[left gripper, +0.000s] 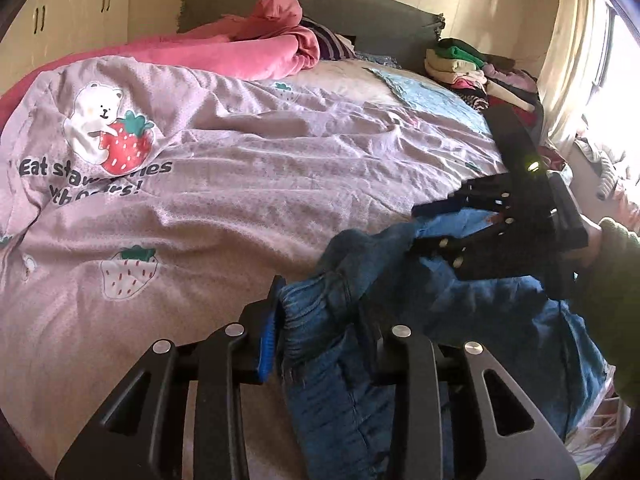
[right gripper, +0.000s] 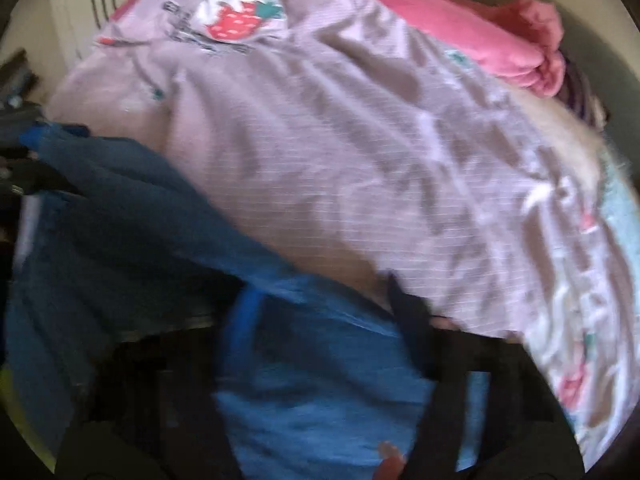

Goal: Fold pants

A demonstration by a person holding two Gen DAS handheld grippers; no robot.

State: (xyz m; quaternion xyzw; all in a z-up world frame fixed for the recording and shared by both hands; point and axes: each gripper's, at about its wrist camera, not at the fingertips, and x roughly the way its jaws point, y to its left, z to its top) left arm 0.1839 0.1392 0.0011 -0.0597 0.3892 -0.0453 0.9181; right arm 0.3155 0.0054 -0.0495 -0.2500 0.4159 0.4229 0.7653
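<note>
Blue denim pants (left gripper: 384,280) hang bunched at the near edge of the bed. My left gripper (left gripper: 320,328) is shut on their ribbed hem, with cloth packed between the fingers. My right gripper (left gripper: 424,224) shows in the left wrist view to the right, closed on another part of the same pants. In the blurred right wrist view the pants (right gripper: 160,216) fill the lower left, and blue cloth lies between the fingers of my right gripper (right gripper: 320,320).
The bed is covered by a pale purple strawberry-print quilt (left gripper: 248,160). A pink blanket (left gripper: 248,48) lies at the headboard. A pile of folded clothes (left gripper: 464,64) sits at the far right corner. A curtain and bright window (left gripper: 592,92) are on the right.
</note>
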